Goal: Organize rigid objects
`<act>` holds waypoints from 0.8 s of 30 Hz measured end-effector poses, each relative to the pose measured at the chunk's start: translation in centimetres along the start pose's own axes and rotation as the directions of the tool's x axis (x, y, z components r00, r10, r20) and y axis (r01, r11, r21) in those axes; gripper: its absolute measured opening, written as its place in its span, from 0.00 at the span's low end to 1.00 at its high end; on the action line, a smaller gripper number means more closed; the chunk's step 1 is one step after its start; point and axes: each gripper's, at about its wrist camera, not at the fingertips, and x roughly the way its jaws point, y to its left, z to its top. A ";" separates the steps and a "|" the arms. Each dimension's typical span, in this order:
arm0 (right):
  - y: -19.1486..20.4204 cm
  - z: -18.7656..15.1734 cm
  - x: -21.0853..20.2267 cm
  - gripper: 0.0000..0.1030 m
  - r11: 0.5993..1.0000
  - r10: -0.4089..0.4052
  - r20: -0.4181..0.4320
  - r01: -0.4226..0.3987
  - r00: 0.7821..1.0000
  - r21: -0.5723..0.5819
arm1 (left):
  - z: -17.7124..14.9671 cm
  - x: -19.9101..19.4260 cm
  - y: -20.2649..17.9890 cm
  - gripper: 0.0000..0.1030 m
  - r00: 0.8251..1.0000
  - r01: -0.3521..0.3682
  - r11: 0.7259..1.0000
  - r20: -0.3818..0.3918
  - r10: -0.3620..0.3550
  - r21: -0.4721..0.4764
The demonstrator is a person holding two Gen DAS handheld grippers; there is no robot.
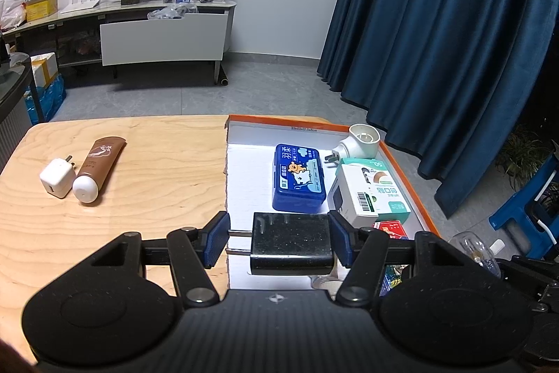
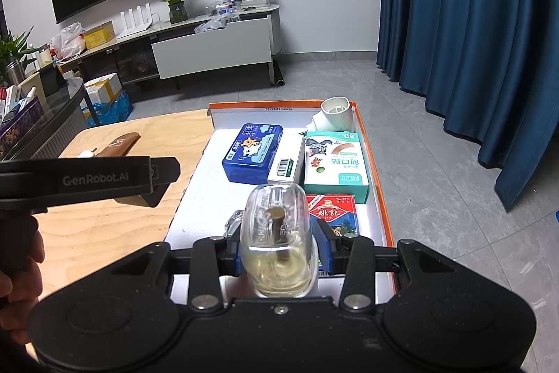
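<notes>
The left gripper point(image 1: 277, 238) has its blue-padded jaws about half apart, bracketing a black rectangular plug-in charger point(image 1: 291, 242): the right pad touches the charger's side, while the left pad sits at the tips of its two metal prongs, with a gap to the body, so whether it is truly clamped I cannot tell. The charger hangs over the near left part of the shallow white cardboard box with an orange rim point(image 1: 241, 170) on the light wooden table point(image 1: 146, 191). The right gripper point(image 2: 279, 250) is closed on a clear glass bottle holding pale yellow liquid point(image 2: 277, 240), pads pressed to both its sides, above the box's near end. Inside the box lie a blue plastic case point(image 2: 253, 156), a white and green carton point(image 2: 335, 163), a red card pack point(image 2: 332, 214) and a white plug adapter point(image 1: 358, 142). On the table's left, outside the box, lie a white cube charger point(image 1: 56, 177) and a brown tube with a white cap point(image 1: 99, 168), touching each other.
</notes>
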 end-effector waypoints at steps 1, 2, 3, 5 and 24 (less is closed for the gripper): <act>0.0 0.0 0.0 0.46 1.000 0.000 0.000 0.000 1.000 0.000 | 0.0 0.0 0.0 0.59 1.000 0.000 1.000 0.000 0.000 0.000; 0.0 0.0 0.0 0.46 1.000 0.001 -0.001 -0.001 1.000 0.000 | 0.0 0.0 0.0 0.59 1.000 0.001 1.000 0.000 -0.001 0.001; 0.0 -0.1 0.0 0.46 1.000 0.002 -0.002 -0.002 1.000 0.001 | 0.0 0.0 0.0 0.59 1.000 0.000 1.000 0.000 0.000 0.001; 0.1 -0.1 0.1 0.46 1.000 0.001 -0.002 -0.001 1.000 -0.001 | 0.0 0.0 -0.1 0.59 1.000 0.000 1.000 0.000 0.000 0.000; 0.5 -0.6 0.5 0.47 1.000 0.007 -0.014 -0.007 1.000 -0.006 | -0.1 0.2 0.0 0.59 1.000 -0.001 1.000 -0.001 0.001 0.000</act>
